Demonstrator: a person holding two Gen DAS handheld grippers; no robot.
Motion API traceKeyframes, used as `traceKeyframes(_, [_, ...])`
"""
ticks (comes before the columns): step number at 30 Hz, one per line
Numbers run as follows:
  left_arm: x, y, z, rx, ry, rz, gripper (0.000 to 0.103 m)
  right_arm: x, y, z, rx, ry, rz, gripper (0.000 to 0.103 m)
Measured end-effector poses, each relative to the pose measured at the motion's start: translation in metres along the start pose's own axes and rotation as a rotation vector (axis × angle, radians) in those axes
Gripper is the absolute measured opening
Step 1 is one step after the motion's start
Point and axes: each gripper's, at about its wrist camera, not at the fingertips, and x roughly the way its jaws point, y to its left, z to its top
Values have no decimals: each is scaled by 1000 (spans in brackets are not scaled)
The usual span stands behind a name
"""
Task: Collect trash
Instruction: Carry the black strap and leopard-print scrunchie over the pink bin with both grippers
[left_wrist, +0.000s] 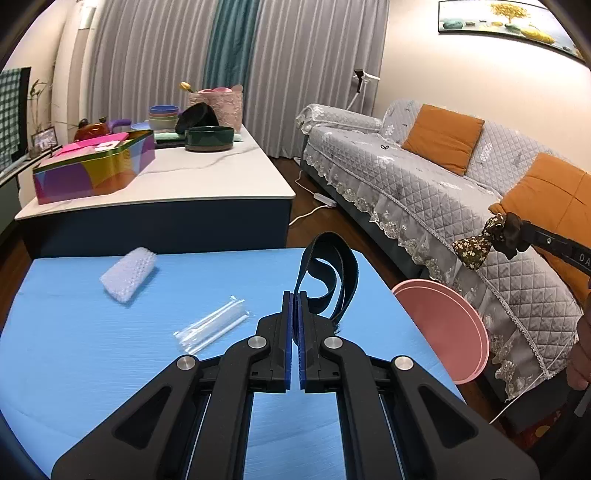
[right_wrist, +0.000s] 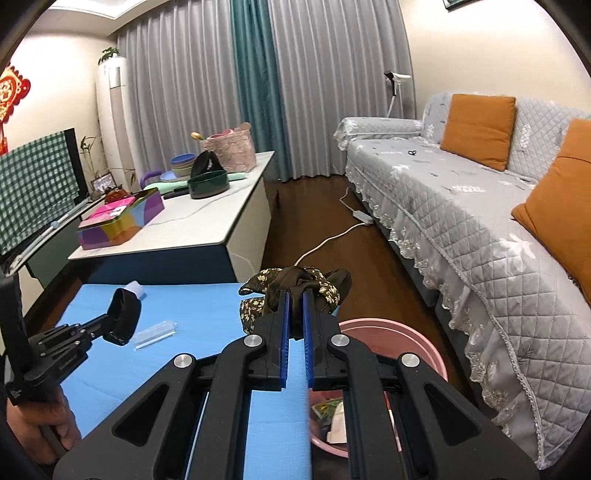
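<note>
— Left gripper (left_wrist: 295, 295)?
— Tilted down over the blue mat (left_wrist: 92, 350), pressed together on a looped black strap (left_wrist: 327, 273), flat and woven.

— Right gripper (right_wrist: 294, 295)?
— Angled down at the mat's edge, above the round pink plastic bin (right_wrist: 424, 350); pinching a crumpled brown floral hair tie (right_wrist: 295, 284).

— Still on the mat?
— A clear packet of straws (left_wrist: 214, 326), glossy and long; a white bumpy foam piece (left_wrist: 127, 273), well apart.
</note>
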Motion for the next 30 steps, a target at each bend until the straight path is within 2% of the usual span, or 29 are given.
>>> traceKeyframes(9, [16,-22,0,24,12,-28,2,9,-31,-10,51,14,-38,7])
traceKeyframes(30, [56,-63,-5,44,55,-104,2,22,-63,-24,50,36,-107,7])
